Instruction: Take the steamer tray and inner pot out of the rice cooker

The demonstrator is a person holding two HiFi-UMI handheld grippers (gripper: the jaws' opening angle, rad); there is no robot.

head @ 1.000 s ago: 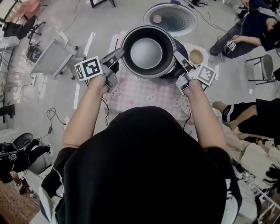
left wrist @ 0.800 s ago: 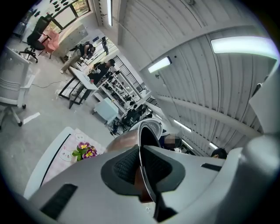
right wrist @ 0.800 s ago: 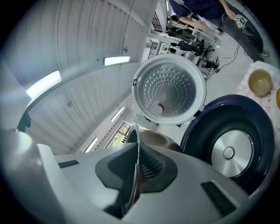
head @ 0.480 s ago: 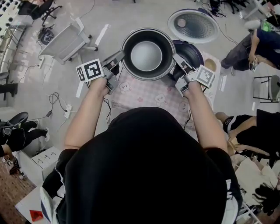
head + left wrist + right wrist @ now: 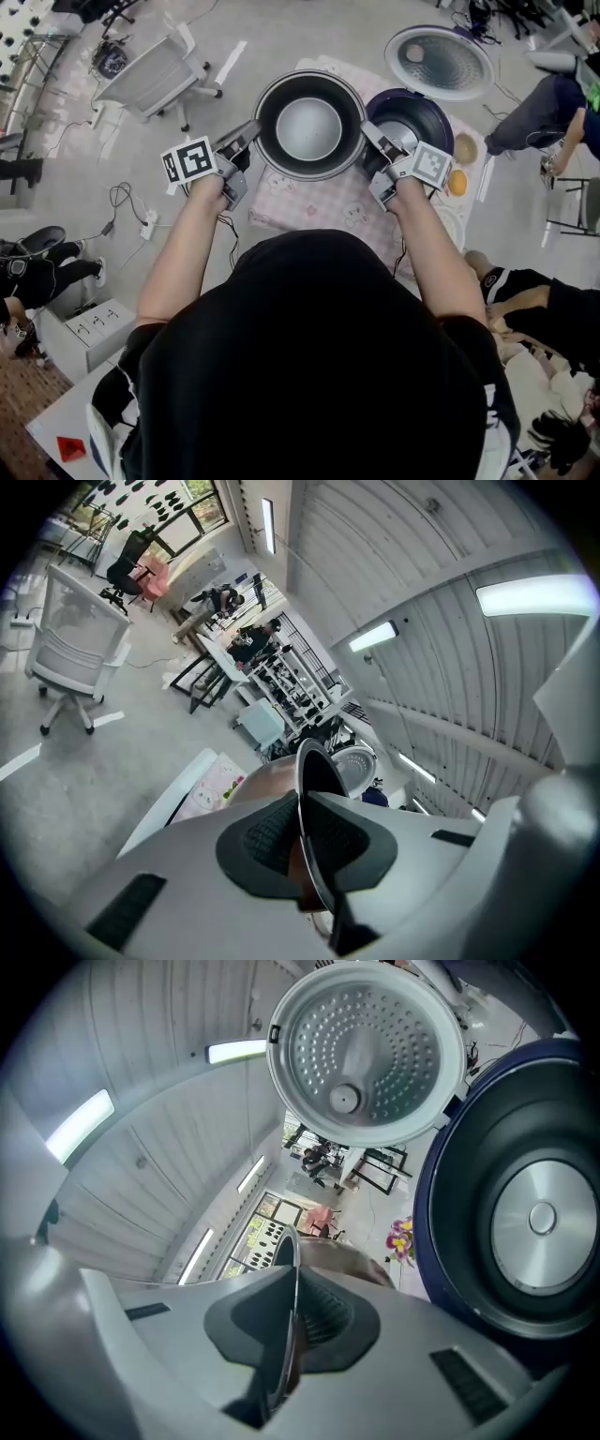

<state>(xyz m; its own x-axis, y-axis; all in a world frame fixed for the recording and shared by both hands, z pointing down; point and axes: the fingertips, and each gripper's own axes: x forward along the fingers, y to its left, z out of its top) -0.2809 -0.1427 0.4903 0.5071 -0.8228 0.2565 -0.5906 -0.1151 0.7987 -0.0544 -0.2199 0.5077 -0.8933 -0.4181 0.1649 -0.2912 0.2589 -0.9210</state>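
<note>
Pot (image 5: pixel 309 127), dark wall and pale grey floor, held at 9 o'clock of the navy cooker (image 5: pixel 442 111); left gripper (image 5: pixel 253 131) and right gripper (image 5: pixel 367 133) clamp its thin rim at 9 and 3 o'clock

I see an open lab hall here: grey floor (image 5: pixel 75 159) trailing cables (image 5: pixel 120 195), a white office chair (image 5: pixel 155 75), equipment racks (image 5: pixel 291 682), strip-lit ribbed ceiling (image 5: pixel 422 564).

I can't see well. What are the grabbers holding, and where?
The inner pot: left gripper and right gripper each pinch its thin rim, on opposite sides.
</note>
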